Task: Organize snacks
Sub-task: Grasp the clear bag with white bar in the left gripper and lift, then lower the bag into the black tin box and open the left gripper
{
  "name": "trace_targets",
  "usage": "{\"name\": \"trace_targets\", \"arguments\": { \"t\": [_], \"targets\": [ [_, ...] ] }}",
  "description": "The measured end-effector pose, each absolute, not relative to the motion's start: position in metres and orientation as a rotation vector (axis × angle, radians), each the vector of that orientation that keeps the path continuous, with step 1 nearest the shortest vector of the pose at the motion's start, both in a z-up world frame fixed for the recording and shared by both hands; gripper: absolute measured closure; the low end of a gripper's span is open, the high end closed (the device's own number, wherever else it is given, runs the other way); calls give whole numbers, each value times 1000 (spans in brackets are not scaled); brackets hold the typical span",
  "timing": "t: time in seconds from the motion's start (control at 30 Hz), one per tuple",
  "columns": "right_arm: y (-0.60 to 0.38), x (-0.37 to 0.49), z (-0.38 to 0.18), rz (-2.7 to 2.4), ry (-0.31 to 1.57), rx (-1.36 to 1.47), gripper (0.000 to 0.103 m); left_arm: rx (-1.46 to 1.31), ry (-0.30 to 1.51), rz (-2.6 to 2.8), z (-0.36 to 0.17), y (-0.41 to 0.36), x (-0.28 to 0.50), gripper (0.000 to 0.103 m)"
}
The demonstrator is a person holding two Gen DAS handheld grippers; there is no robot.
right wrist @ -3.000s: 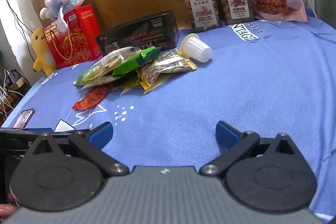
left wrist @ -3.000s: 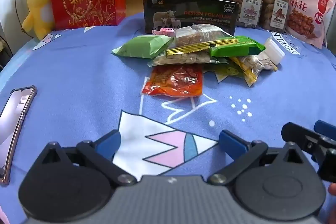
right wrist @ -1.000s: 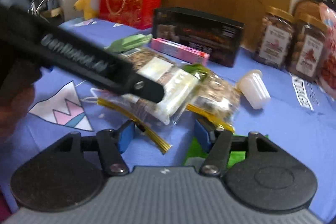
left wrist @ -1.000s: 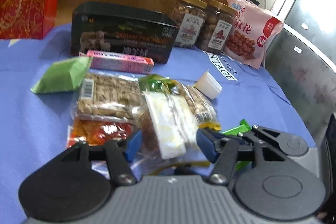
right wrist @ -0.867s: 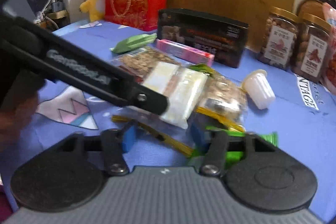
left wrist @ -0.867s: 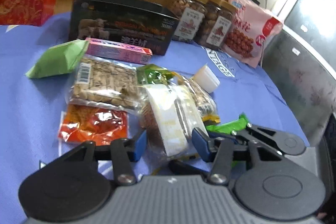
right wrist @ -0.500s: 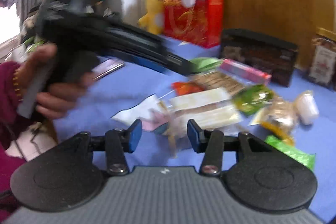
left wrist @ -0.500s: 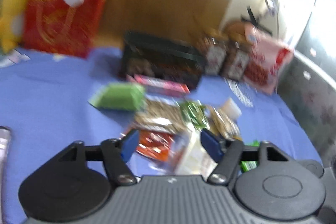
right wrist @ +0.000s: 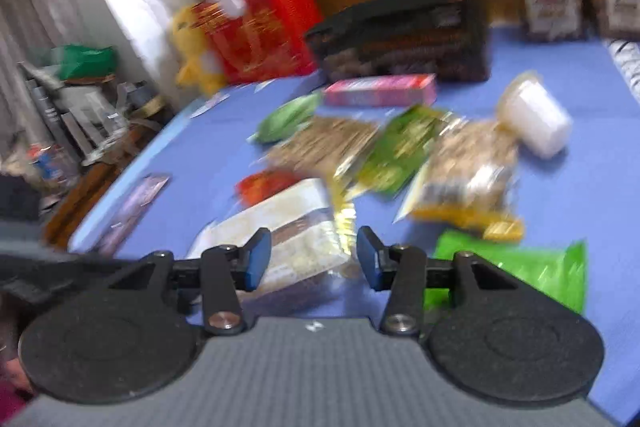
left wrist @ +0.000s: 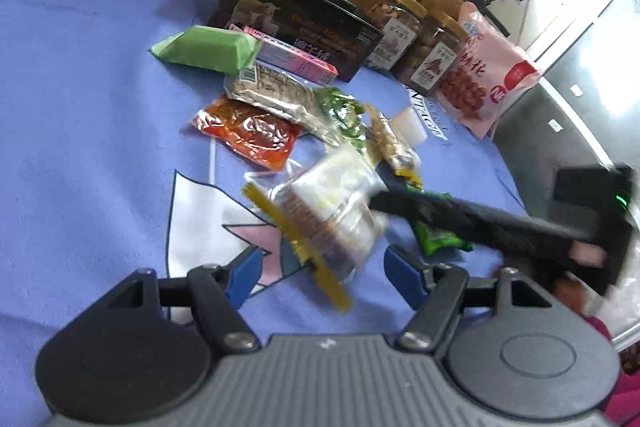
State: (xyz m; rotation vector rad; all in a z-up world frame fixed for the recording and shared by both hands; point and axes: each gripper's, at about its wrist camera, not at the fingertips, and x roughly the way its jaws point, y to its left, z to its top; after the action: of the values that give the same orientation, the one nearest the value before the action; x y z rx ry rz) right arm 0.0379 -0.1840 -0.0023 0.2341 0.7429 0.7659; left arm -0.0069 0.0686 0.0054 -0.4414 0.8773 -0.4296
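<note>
My right tool (right wrist: 313,259) clamped on clear biscuit packet (right wrist: 288,251); my left tool (left wrist: 320,277) apart, jaws just opened, packet between, untouched.

Left tongs (left wrist: 320,271) just opened; right tongs (right wrist: 314,255) just narrowed

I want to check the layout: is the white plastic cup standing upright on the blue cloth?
No, the white plastic cup lies on its side on the blue cloth, next to a clear bag of nuts.
</note>
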Motion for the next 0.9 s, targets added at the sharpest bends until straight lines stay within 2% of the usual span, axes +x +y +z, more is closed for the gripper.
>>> {"name": "trace_targets", "arguments": {
  "t": [0.13, 0.23, 0.43, 0.5, 0.53, 0.7, 0.9],
  "targets": [
    [-184, 4, 4, 837, 680, 124, 50, -445, 848, -397, 11, 80, -5, 34],
    [-178, -5, 3, 820, 631, -14, 32, -454, 851, -394, 14, 81, -2, 34],
    [-159, 2, -14, 811, 601, -242, 32, -410, 879, -448, 8, 62, 4, 34],
    [-152, 3, -15, 826, 587, -242, 40, -390, 860, -454, 4, 54, 5, 40],
    [-149, 0, -13, 836, 586, -236, 48, -364, 856, -451, 5, 49, 4, 42],
    [-144, -21, -4, 804, 495, -272, 52, -309, 817, -460, 22, 44, -4, 42],
    [-150, -6, 20, 771, 417, -200, 54, -309, 712, -482, 55, 51, 11, 42]
  ]
}}
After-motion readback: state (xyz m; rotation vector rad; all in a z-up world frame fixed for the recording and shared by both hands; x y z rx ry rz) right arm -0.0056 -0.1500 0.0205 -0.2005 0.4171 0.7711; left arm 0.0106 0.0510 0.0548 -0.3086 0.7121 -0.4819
